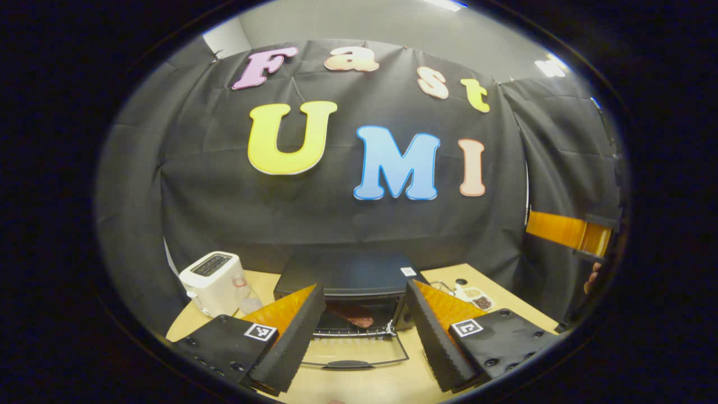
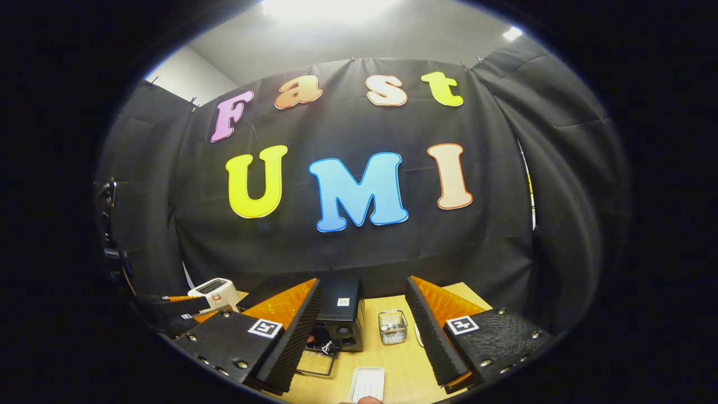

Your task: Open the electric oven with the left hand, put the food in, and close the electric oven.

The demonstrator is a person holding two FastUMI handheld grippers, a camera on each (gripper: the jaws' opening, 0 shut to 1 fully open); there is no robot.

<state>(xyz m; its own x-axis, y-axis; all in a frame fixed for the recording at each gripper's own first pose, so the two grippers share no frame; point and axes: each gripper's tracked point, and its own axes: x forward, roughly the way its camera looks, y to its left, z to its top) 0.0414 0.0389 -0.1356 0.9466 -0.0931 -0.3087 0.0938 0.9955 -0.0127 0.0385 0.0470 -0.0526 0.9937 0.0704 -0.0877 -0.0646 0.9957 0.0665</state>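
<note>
The black electric oven [image 1: 348, 272] stands at the back of the wooden table [image 1: 364, 387], straight ahead of my left gripper [image 1: 364, 289]. Its glass door [image 1: 356, 350] lies folded down flat, handle [image 1: 348, 365] toward me. A reddish piece of food [image 1: 359, 321] rests on the wire rack inside. My left gripper is open and holds nothing, hovering above the door. In the right gripper view the oven [image 2: 339, 311] sits to the left of centre with its door [image 2: 317, 362] down. My right gripper [image 2: 363, 282] is open and holds nothing.
A white toaster [image 1: 216, 280] stands left of the oven. A small dish of beans [image 1: 477, 297] lies to its right. A wire basket [image 2: 392, 326] and a white tray [image 2: 367, 384] sit on the table [image 2: 404, 365] by the oven.
</note>
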